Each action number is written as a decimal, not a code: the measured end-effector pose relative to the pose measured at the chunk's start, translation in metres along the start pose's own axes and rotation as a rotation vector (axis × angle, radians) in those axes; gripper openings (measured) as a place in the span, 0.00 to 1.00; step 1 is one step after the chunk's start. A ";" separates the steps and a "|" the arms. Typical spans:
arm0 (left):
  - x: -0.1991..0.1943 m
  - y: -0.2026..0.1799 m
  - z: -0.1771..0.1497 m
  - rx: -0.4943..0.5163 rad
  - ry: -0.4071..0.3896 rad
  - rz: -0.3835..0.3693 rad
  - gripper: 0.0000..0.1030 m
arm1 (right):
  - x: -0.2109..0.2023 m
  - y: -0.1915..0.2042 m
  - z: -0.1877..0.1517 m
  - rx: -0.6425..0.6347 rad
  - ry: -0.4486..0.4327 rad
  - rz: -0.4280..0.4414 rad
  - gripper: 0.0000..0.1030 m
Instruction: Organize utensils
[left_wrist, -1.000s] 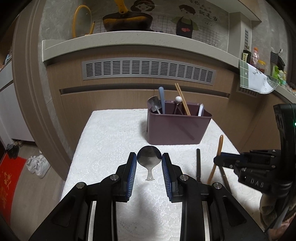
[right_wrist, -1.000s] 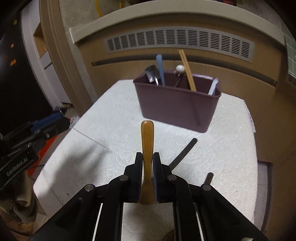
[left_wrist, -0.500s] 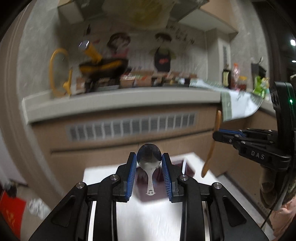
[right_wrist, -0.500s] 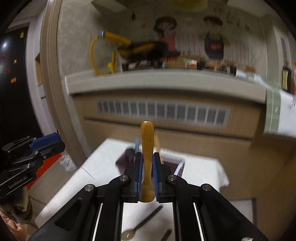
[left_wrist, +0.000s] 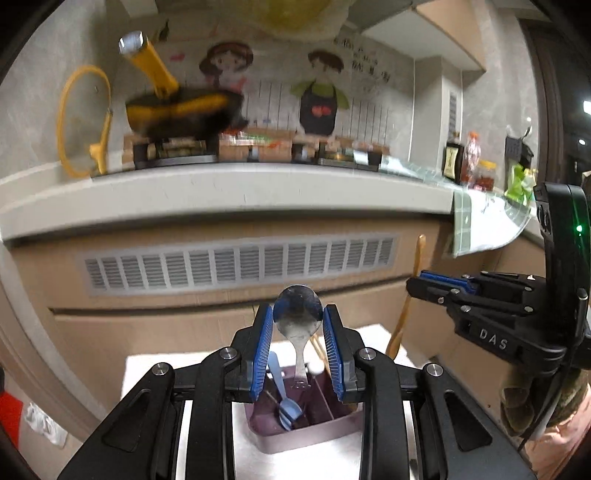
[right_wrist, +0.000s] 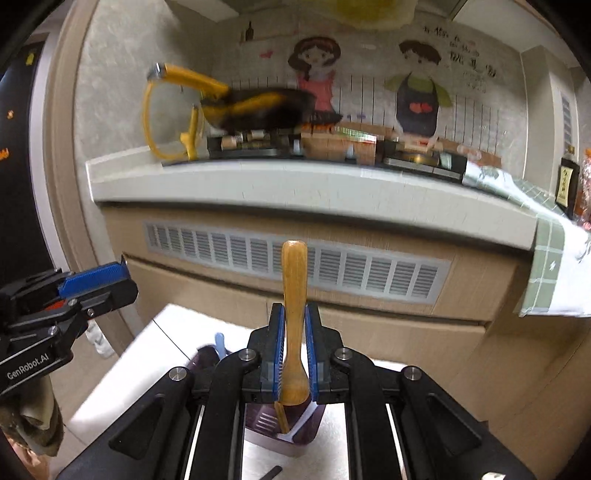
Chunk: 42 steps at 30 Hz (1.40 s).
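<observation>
My left gripper (left_wrist: 297, 314) is shut on a steel spoon (left_wrist: 298, 321), bowl up, handle hanging over the purple utensil caddy (left_wrist: 306, 428). The caddy holds a blue spoon (left_wrist: 286, 410) and other utensils. My right gripper (right_wrist: 294, 314) is shut on a wooden spoon (right_wrist: 293, 295), handle pointing up, directly above the caddy (right_wrist: 295, 432). The right gripper with its wooden spoon (left_wrist: 408, 295) shows at the right of the left wrist view; the left gripper (right_wrist: 96, 284) shows at the left of the right wrist view.
The caddy stands on a white-covered table (right_wrist: 147, 362) in front of a wooden counter with a vent grille (left_wrist: 240, 262). A dark utensil (right_wrist: 271, 472) lies on the table near me. Pans and bottles sit on the counter top (left_wrist: 221, 192).
Both grippers lifted their spoons off the table and moved forward over the caddy. The cameras tilted up, so the caddy now sits low between the fingers.
</observation>
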<state>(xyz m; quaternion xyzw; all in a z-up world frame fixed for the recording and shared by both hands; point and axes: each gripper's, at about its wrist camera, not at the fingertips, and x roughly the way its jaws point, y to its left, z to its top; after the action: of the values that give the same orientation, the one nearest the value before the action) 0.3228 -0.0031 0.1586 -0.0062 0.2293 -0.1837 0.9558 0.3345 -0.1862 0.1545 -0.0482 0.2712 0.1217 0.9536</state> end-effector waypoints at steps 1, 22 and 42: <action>0.008 0.001 -0.004 -0.002 0.017 -0.003 0.28 | 0.008 -0.001 -0.005 0.006 0.021 0.010 0.10; 0.085 0.000 -0.078 -0.035 0.244 -0.029 0.54 | 0.106 0.005 -0.085 -0.017 0.297 0.037 0.36; 0.003 -0.021 -0.141 -0.069 0.299 0.034 0.66 | -0.002 0.004 -0.173 -0.006 0.311 -0.064 0.80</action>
<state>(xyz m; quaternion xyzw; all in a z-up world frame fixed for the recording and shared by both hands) 0.2559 -0.0141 0.0327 -0.0076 0.3755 -0.1584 0.9132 0.2442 -0.2096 0.0089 -0.0779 0.4135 0.0829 0.9034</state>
